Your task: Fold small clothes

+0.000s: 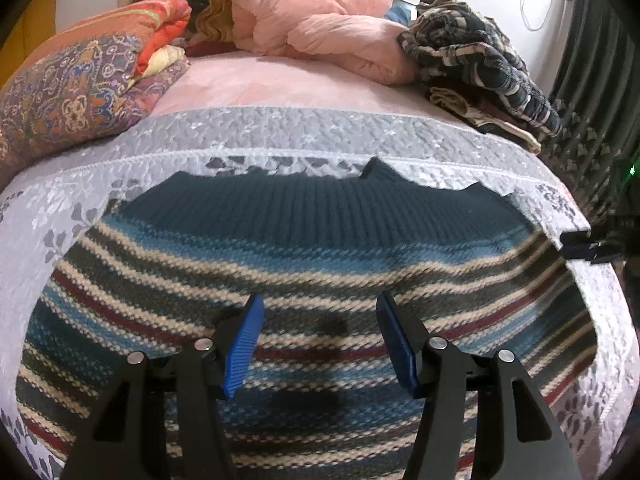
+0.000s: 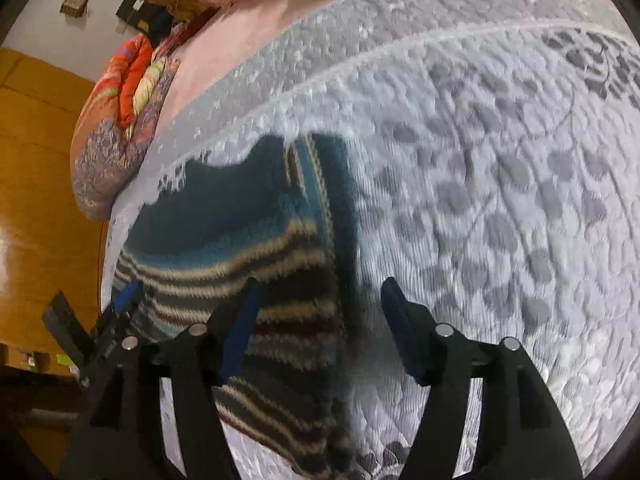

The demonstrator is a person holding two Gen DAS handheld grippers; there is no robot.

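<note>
Left wrist view: left gripper (image 1: pixel 320 344) hangs with jaws spread, empty, above the striped sweater (image 1: pixel 312 264) lying flat on the white quilted bedspread (image 1: pixel 280 152). Right wrist view: right gripper (image 2: pixel 318 332), jaws spread, straddles the sweater's right edge (image 2: pixel 336 264); left gripper (image 2: pixel 120 312) beside it.

a bed (image 1: pixel 304 80) carries a grey quilted cover (image 1: pixel 280 136), striped sweater (image 1: pixel 304 264), pillows, folded blankets.

The left gripper (image 1: pixel 320 312), jaws apart, hovers seemingly just above the striped sweater (image 1: pixel 304 280) on the bedspread (image 1: pixel 280 140).
</note>
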